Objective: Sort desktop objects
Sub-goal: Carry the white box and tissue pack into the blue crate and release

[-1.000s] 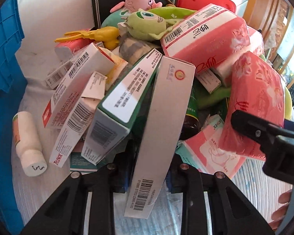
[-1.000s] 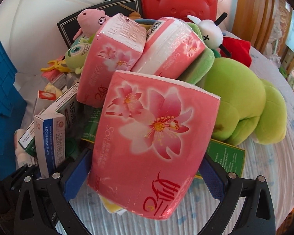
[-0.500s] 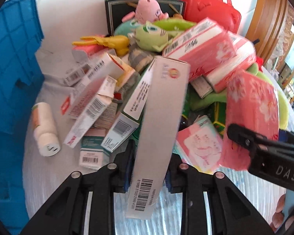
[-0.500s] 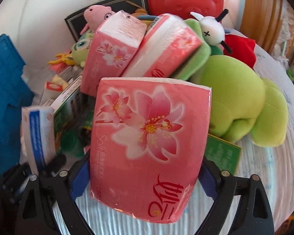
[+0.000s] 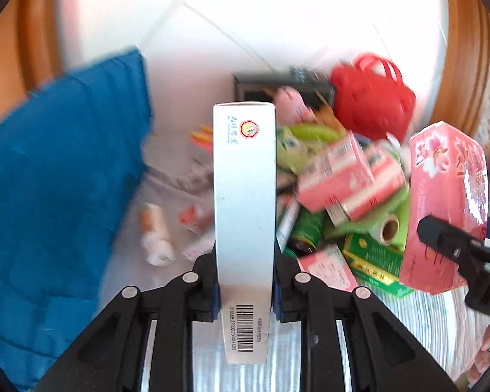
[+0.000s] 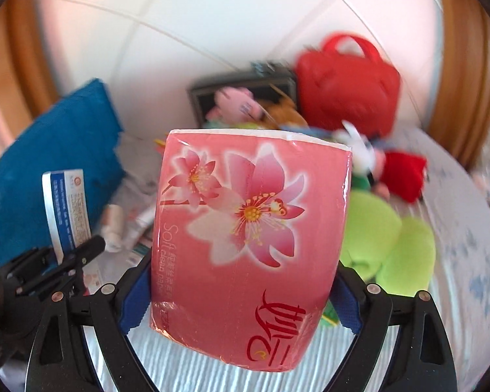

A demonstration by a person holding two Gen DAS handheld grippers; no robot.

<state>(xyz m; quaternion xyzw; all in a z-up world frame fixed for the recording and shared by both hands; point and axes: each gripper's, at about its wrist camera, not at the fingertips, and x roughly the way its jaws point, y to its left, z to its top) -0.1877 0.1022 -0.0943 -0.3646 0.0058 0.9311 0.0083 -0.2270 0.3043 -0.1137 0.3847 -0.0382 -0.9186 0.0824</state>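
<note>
Both items have been lifted clear of the heap since a second ago. The left claw (image 5: 245, 289) is clamped narrow on a tall white carton (image 5: 244, 202), held upright at frame centre. The right claw (image 6: 241, 289) stands wide but gripped on a pink tissue pack (image 6: 245, 245) filling its frame centre; its jaws have closed further onto the pack in the past second. The pile now lies lower and farther off in both views, behind the held items. Judgement: pick-up is complete for both items and carrying to a destination follows, possibly the blue crate (image 5: 58, 179) at left.

Count: one crate; one red case (image 6: 346, 81), upper right; one pink pack held, at least two more in the heap (image 5: 349, 176); one white bottle (image 5: 155, 235) on the table (image 5: 245, 369). Blur prevents counting the rest.
</note>
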